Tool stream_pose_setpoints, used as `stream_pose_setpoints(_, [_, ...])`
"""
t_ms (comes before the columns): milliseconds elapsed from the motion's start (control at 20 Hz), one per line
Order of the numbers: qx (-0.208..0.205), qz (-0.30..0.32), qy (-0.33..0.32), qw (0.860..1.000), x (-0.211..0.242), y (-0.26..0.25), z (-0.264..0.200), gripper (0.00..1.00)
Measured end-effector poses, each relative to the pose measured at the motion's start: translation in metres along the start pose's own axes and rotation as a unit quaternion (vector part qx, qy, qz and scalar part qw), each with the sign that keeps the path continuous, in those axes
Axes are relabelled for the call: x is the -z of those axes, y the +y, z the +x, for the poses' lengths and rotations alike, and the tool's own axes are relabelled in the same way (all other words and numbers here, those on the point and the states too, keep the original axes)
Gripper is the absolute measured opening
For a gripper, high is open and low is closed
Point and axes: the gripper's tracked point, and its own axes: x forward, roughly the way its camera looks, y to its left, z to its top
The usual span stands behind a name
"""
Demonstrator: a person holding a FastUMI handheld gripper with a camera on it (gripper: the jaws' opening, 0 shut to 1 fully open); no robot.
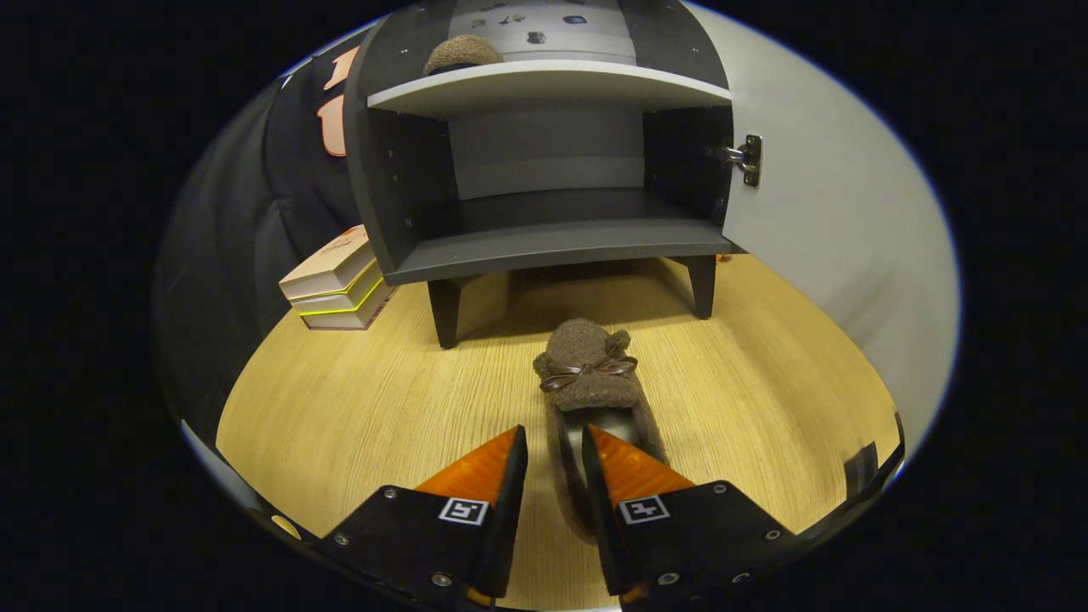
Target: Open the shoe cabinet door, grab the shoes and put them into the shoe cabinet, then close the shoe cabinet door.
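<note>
Leftmost, stack of three closed books (336,289) lying flat on the pale wood-grain counter (357,416), just beside the left wall of the dark grey shoe cabinet with short tapered legs (544,242). Further right, cabinet standing open, lower compartment bare, pale shelf board (552,85) above carrying one fuzzy brown slipper (463,53) near its left end. Below and ahead of the cabinet, between its front legs and the gripper (554,455), second fuzzy brown slipper with a dark ribbon bow and two small pom-poms (591,374) lying on the counter, toe toward the cabinet, heel end toward the camera. Jaws nearly together, a narrow gap between them, left finger outside the slipper's left edge, right finger over the heel opening, rim of the slipper's left side sitting in the gap; whether both fingers press on it cannot be told. Rightmost, light grey cabinet door (841,255) swung wide open, held by a metal hinge (748,159) at the cabinet's right wall.
</note>
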Motion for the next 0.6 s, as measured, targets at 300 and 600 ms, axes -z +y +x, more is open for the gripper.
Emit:
stream_pose_setpoints(300, [0.004,0.004,0.034,0.999,0.008,-0.004,0.038,0.34])
stream_pose_setpoints(600, [-0.006,0.025,0.035,0.999,-0.002,0.004,0.069,0.17])
